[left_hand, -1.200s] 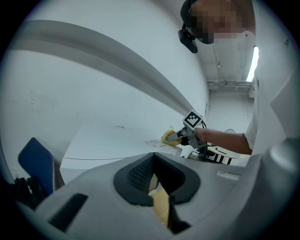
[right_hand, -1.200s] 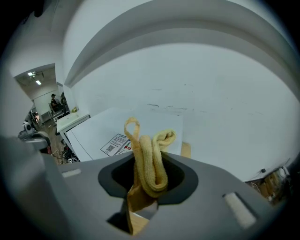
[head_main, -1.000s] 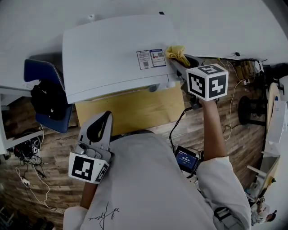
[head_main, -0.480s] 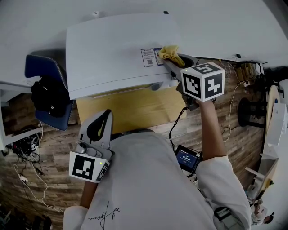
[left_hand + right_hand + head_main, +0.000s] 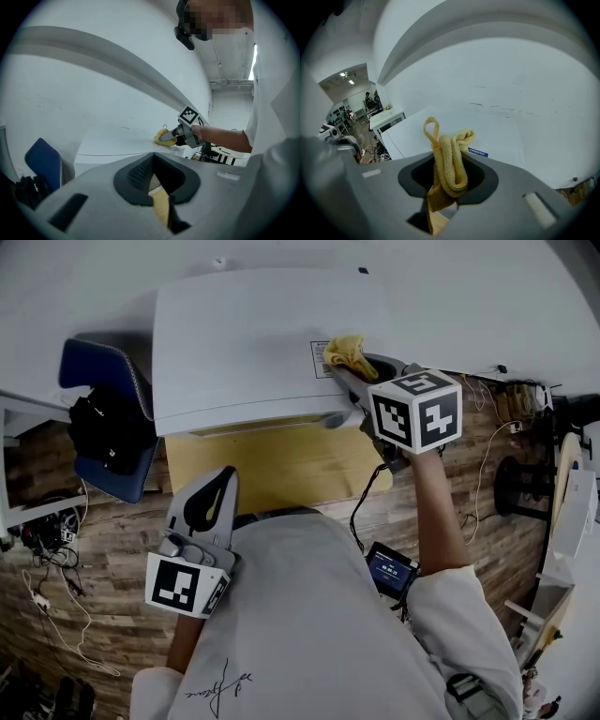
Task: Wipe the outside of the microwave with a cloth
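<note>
One risk: the bunched yellow cloth (image 5: 343, 352), clamped by right gripper (image 5: 349, 373) on microwave (image 5: 244, 343), may slip; left gripper (image 5: 222, 481) closed, empty.

Head view. White wall (image 5: 487, 296) spans 10 to 2 o'clock. Wood-plank floor (image 5: 103, 549) fills 3 and 8 o'clock. Blue chair (image 5: 94, 371) bearing a black bag (image 5: 105, 432) stands at 9 o'clock. Loose cables (image 5: 47, 601) lie at 8 o'clock. Yellow-brown tabletop (image 5: 272, 470) sits centre.

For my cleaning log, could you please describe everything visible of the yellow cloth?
The yellow cloth is a soft ribbed knit with a hanging loop, bunched into thick folds. The right gripper is shut on it. It seems to rest on the white microwave top, beside a printed label.
</note>
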Available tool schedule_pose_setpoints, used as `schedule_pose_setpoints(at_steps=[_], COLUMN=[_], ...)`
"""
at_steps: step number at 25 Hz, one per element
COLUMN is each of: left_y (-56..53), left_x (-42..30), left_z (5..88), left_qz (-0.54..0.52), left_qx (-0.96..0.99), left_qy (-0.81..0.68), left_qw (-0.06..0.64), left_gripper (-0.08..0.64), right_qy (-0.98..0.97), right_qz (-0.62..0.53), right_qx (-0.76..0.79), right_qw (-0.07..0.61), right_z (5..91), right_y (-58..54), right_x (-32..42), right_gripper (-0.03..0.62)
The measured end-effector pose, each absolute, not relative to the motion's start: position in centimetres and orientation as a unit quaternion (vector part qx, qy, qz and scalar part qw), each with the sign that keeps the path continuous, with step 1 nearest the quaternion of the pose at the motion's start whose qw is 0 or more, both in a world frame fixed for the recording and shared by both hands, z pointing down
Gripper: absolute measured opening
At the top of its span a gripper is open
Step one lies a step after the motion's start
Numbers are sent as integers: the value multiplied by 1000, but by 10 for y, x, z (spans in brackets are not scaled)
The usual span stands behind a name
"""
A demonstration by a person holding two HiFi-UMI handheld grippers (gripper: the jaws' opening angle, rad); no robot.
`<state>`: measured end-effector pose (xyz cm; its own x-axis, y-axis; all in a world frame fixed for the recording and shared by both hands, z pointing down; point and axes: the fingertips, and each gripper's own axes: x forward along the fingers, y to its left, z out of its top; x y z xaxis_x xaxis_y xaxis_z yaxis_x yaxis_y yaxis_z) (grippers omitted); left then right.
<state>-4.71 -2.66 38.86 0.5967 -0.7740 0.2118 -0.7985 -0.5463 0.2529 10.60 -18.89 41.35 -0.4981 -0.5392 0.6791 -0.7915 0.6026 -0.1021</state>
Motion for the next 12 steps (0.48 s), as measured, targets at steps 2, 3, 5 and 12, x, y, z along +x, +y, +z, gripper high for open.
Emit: schedule_pose_setpoints(at_steps=[2,3,5,12], left_y=[-24,-23,-22,-25], left_x=[-50,-51,-51,-53], left_z=[388,387,385,386], left_qz=[33,32,31,34], left_qx=[877,877,877,879], left_qy=[-449,-449,-448,-445], left_qw=[168,169,168,167], left_gripper=[-3,-3,-3,-3], right_qy=[-844,-846,-850,-863], right_qz=[204,202,201,200], right_qx=[388,385,377,343], right_qw=[308,309,310,311], right_z=[412,411,410,411], right_y=[-185,-183,-180,-180], right_x=[98,93,85,52], right_gripper=[121,121,121,121])
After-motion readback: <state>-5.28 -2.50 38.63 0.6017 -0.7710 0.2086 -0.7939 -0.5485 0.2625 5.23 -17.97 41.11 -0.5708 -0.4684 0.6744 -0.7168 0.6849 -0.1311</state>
